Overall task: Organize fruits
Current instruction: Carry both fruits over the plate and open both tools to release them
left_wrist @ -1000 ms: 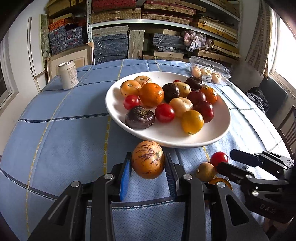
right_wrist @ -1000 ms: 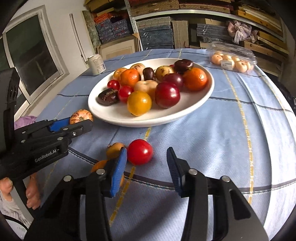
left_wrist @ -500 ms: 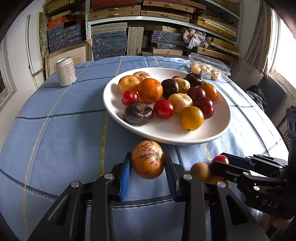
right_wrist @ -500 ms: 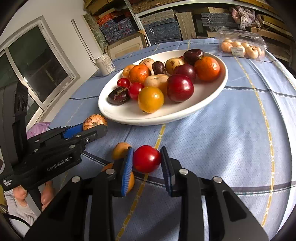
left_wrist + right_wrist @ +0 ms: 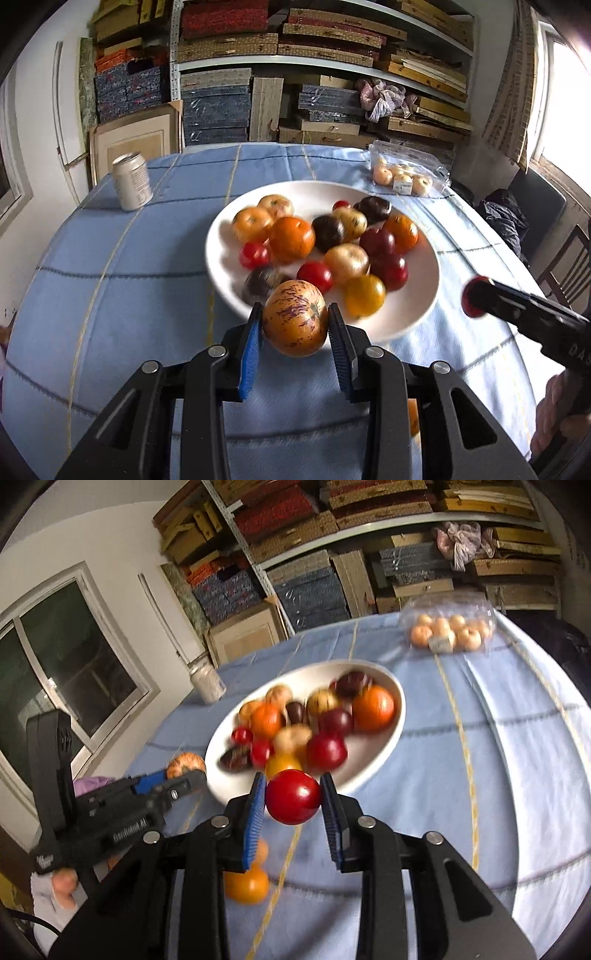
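Both fruits have risen off the table: my left hand-held gripper (image 5: 294,334) clamps the striped fruit (image 5: 294,318), my right hand-held gripper (image 5: 293,802) the red tomato (image 5: 293,796).

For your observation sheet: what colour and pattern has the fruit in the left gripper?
Orange-yellow with purple streaks, clearest in the left wrist view.

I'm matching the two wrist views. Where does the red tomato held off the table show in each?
Left wrist: red tomato at right edge, clamped in the right hand-held gripper.
Right wrist: low centre, between its blue pads.
Shared landmark: white plate.
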Demonstrator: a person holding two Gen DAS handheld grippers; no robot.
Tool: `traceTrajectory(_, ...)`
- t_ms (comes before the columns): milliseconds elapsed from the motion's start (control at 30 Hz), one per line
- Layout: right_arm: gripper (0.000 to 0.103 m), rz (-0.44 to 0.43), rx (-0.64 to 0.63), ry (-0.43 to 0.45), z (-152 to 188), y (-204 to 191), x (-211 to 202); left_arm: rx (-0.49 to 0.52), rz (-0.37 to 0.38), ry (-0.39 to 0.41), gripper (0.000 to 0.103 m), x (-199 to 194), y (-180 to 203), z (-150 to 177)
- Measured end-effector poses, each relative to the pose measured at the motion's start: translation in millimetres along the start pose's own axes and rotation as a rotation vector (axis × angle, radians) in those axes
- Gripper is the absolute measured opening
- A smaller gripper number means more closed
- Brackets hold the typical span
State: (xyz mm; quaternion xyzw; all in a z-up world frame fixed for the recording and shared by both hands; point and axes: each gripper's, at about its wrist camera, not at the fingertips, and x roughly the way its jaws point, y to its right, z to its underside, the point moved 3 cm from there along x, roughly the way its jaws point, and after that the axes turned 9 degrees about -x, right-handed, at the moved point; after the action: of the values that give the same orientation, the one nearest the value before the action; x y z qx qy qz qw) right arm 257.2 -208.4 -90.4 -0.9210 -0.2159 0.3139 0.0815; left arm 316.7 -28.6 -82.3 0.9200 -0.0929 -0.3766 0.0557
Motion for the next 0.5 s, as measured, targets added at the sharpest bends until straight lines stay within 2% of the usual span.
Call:
traceTrajectory(233,0.029,0.047,0.012,0.001,-32.5,8.2,40.1,-0.012,-0.015,-0.032,0.035,34.8,5.7,-16.6)
traceTrajectory(300,0.032,0.052,0.032,0.001,-35.5,13.9,52.2,-0.019,-0.016,-0.028,0.036,39.0,2.4,-16.5)
traceTrajectory(333,0.038,0.043,0.042,0.008,-34.5,16.2,54.4,-0.018,-0.020,-0.019,0.043,38.8,1.2,-16.6)
traceTrajectory(367,0.048,0.019,0.052,0.018,-32.3,18.4,55.9,-0.012,-0.021,-0.005,0.048,37.8,0.1,-16.8)
traceTrajectory(400,0.051,0.016,0.050,0.019,-32.0,18.9,56.9,-0.012,-0.021,0.003,0.051,36.8,-0.4,-17.8)
traceTrajectory(500,0.052,0.030,0.027,0.032,-31.2,20.6,49.7,-0.030,-0.004,-0.002,0.052,36.1,-4.4,-19.9)
